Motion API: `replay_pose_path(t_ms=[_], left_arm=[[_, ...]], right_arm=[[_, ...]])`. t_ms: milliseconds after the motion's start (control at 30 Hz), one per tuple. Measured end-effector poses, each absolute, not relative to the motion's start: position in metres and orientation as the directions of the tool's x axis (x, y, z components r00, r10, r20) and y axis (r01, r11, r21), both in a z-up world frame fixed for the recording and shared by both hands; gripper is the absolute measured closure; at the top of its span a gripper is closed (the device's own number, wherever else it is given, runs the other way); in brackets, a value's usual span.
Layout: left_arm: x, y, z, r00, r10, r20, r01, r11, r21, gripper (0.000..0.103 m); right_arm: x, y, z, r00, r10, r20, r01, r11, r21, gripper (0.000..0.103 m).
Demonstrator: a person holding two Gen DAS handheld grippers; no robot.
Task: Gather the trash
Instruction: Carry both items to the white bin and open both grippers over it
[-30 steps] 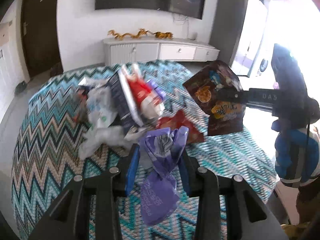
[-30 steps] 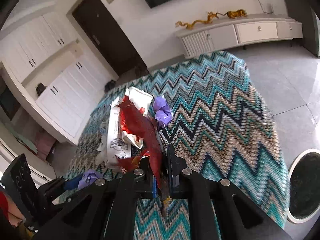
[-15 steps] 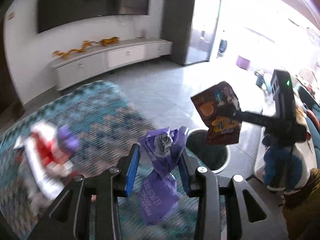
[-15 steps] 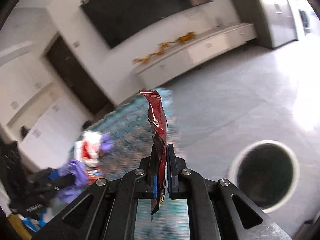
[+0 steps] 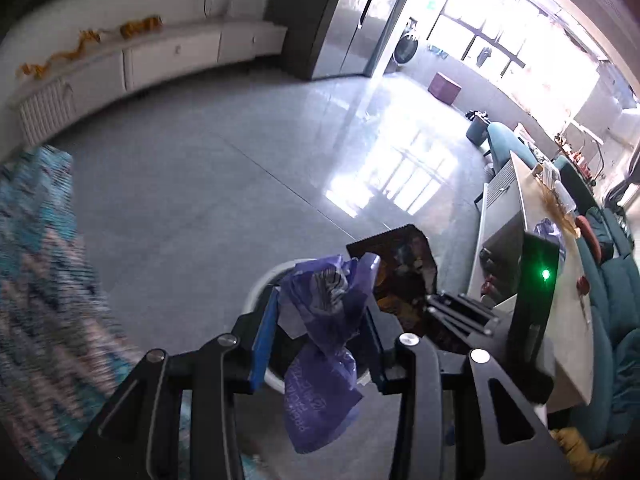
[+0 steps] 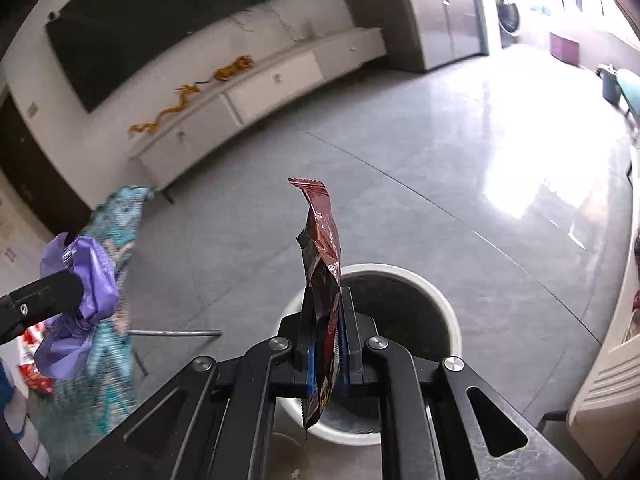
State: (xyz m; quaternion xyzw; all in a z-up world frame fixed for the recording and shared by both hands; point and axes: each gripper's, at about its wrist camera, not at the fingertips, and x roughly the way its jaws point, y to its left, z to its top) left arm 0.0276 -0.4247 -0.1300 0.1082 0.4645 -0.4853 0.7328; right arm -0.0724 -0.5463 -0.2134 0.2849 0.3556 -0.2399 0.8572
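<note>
My left gripper (image 5: 322,300) has a crumpled purple wrapper (image 5: 320,360) between its blue pads; the jaws are opening, and the wrapper still hangs between them. It hangs over the white rim of a round bin (image 5: 260,292) on the floor. My right gripper (image 6: 325,300) pinches a dark red snack bag (image 6: 322,240) that stands upright above the bin (image 6: 448,312); its jaws are starting to open. In the left wrist view the snack bag (image 5: 404,264) shows just beyond the purple one. The right wrist view catches the purple wrapper (image 6: 88,280) at the left edge.
A teal zigzag cloth (image 6: 116,220) lies to the left, with red wrappers (image 6: 34,360) on it. A white low cabinet (image 6: 272,84) lines the far wall. A pale table (image 5: 552,240) and a teal sofa (image 5: 612,280) stand to the right. Grey tiled floor surrounds the bin.
Both grippers have swung away from the trash pile on the zigzag cloth to above the bin, each carrying its wrapper. The bin now sits right under the fingers.
</note>
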Motion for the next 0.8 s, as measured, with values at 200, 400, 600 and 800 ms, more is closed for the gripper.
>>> replay_pose_path(t_ms=[200,400,600,800], left_arm=[[0.033,-0.453,-0.162,0.04,-0.586,-0.81,0.786,0.519,-0.336,0.053],[0.033,-0.454,-0.166,0.026,-0.579,-0.815,0.775,0.526,-0.349,0.049],[0.023,-0.447,-0.16,-0.006,-0.598,-0.801,0.785,0.493,-0.375,0.045],[0.021,-0.429,-0.146,0.003,-0.615,-0.789,0.779,0.496,-0.384,0.045]], right_arm=[[-0.072,-0.565,-0.241,0.597,-0.223,-0.771,0.66,0.683,0.313,0.062],[-0.076,-0.565,-0.247,0.586,-0.221,-0.779,0.678,0.661,0.322,0.059],[-0.091,-0.554,-0.229,0.605,-0.251,-0.756,0.679,0.658,0.324,0.056],[-0.111,-0.539,-0.203,0.601,-0.313,-0.735,0.691,0.666,0.282,0.053]])
